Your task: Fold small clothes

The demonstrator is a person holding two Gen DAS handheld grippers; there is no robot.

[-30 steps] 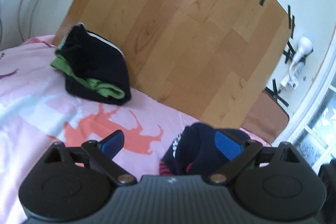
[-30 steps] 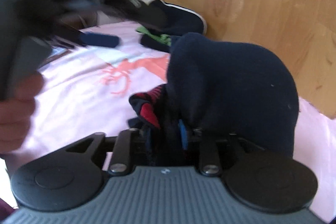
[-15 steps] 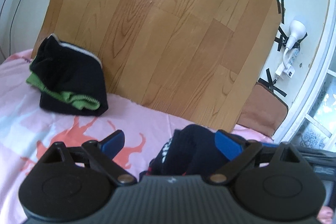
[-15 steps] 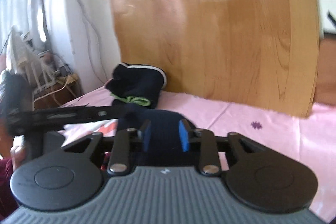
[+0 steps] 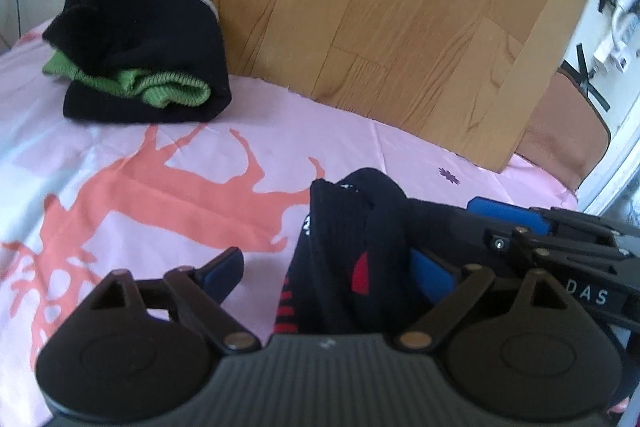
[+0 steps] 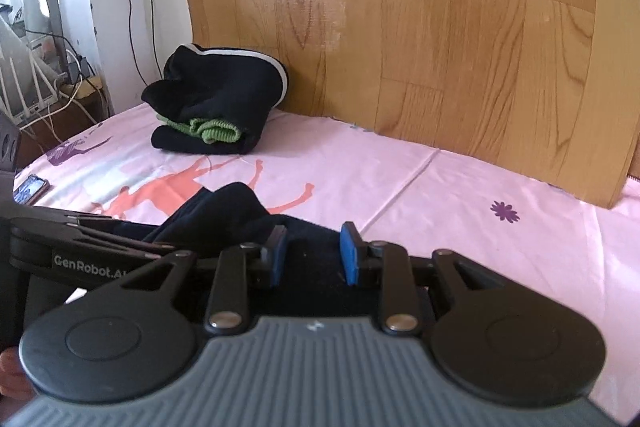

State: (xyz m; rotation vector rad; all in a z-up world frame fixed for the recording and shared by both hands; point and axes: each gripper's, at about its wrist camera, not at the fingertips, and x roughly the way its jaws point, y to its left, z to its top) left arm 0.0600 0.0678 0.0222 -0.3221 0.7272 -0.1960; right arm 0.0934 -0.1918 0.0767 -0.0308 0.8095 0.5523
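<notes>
pink bedsheet (image 5: 200,155) with an orange deer print covers the bed, and a wooden board (image 5: 360,7) leans on the wall behind it. from the left wrist view, the left tool (image 5: 336,267) stands spread wide; its jaws have just been closing a little, with the dark sock (image 5: 340,239) lying between them, its red marks near the camera. whether the right-hand pad touches the cloth i cannot tell, the other pad is clearly apart from it. the right tool (image 5: 516,223) comes in from the side at the same sock. a folded pile of dark and green clothes (image 5: 136,55) lies well apart by the board.

from the right wrist view, the right tool (image 6: 312,251) is narrowed and the dark sock (image 6: 228,211) runs between its blue pads; the pads seem not quite pressing, so a real pinch i cannot confirm. the left tool (image 6: 80,227) lies just beside, over the cloth.

to do this step well, i think each tool should take one end of the sock, lay it flat on the sheet, then bring one end over the other without bunching.
</notes>
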